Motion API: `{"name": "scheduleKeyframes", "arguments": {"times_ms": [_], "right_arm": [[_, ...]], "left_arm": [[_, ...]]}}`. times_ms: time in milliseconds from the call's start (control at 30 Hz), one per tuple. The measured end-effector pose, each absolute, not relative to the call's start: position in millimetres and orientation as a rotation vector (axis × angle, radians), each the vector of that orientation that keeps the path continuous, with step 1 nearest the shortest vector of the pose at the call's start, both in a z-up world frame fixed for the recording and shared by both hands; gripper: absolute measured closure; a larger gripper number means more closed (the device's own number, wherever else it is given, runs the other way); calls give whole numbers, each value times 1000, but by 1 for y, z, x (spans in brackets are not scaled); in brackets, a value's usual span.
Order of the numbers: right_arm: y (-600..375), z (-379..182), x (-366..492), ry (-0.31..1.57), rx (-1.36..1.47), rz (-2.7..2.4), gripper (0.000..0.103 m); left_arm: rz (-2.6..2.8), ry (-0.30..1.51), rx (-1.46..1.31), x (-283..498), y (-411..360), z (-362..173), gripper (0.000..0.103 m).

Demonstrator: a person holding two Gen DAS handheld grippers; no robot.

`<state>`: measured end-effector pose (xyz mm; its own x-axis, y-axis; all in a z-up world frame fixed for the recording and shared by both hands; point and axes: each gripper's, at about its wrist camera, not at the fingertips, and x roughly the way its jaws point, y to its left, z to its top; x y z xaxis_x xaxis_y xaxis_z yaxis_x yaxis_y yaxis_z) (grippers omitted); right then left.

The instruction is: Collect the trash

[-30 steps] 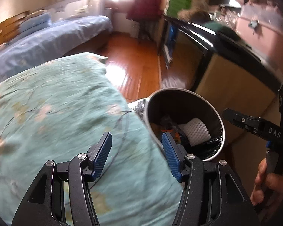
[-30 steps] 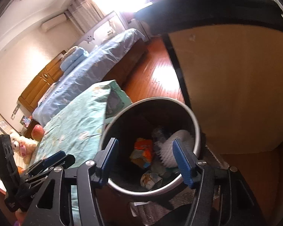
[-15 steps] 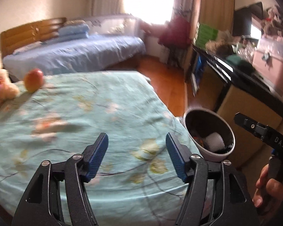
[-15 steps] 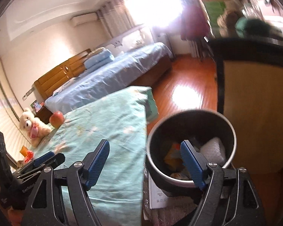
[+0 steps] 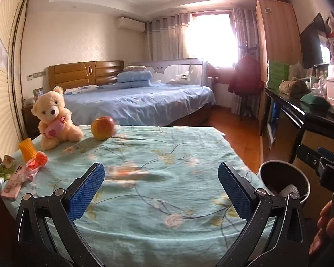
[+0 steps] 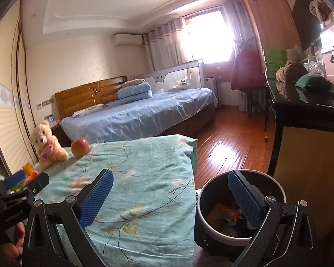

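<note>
Black left gripper (image 5: pixel 161 190) and black right gripper (image 6: pixel 171 199), each with blue dimpled pads (image 5: pixel 86 192). Beyond the fingers, a turquoise bedcover printed with pale flowers and dark twigs (image 5: pixel 167 155). Beyond the left finger: a cream plush bear clutching a pink heart (image 5: pixel 53 118), a red-yellow apple (image 5: pixel 102 128), an orange ribbed foam sleeve (image 5: pixel 27 150). Behind the right finger, a round black bin with a pale rim (image 6: pixel 240 207) containing orange wrappers (image 6: pixel 225 213).
</note>
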<state>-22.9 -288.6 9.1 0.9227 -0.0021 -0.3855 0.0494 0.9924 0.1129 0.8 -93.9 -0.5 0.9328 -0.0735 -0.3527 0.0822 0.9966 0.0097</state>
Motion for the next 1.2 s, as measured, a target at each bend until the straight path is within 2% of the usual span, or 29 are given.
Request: {"name": "scheduleKeyframes", "arguments": {"times_ms": [1200], "right_arm": [[-279,-3,-17,442,108,8,0]], "left_arm": [[-30,355,10,-1,-87,-1,0]]}}
